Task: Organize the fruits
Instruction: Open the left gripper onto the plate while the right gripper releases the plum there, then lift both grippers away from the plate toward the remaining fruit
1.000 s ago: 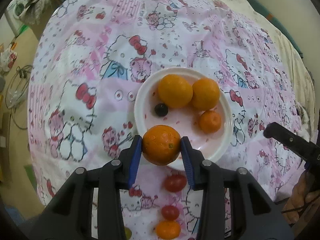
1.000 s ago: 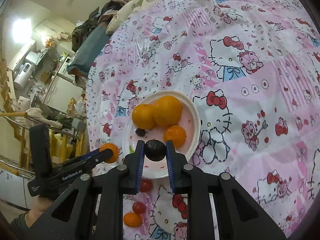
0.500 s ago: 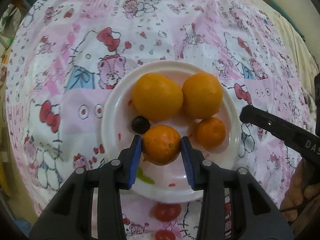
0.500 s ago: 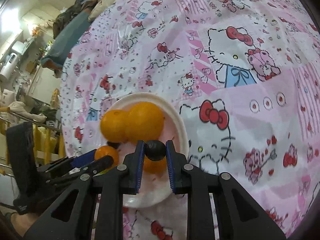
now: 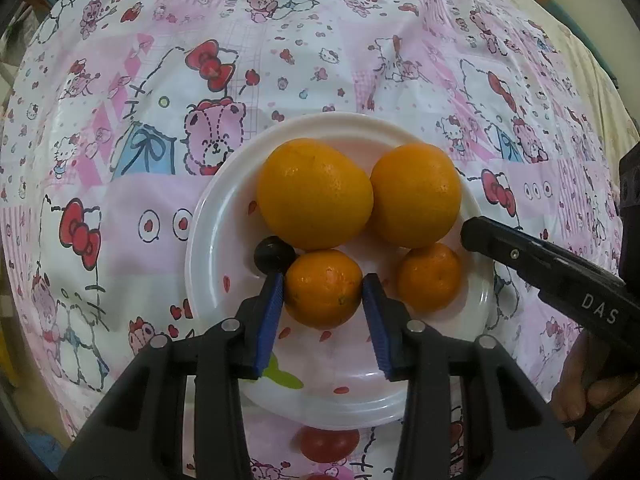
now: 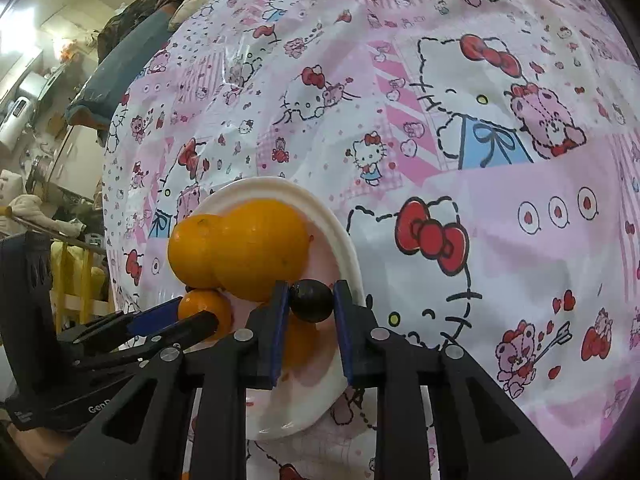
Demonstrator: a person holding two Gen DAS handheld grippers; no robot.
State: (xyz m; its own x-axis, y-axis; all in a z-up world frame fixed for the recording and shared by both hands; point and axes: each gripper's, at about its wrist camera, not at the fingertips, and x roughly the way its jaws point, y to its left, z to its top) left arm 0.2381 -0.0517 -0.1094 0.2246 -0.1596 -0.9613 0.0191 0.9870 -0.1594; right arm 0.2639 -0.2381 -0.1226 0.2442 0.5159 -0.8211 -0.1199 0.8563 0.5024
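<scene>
A small mandarin (image 5: 322, 288) is held over the white plate (image 5: 208, 240) by the left gripper (image 5: 323, 294), gripped across its firm middle; a smooth, slippery-looking dark grape (image 6: 311, 301) is pinched by the right gripper (image 6: 308, 304).

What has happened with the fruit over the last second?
The left gripper carried its small orange from the plate's near edge in over the white plate, and its jaws now look slightly apart. The right gripper brought its dark fruit over the plate too, still clamped. The other fruit stayed put.
</scene>
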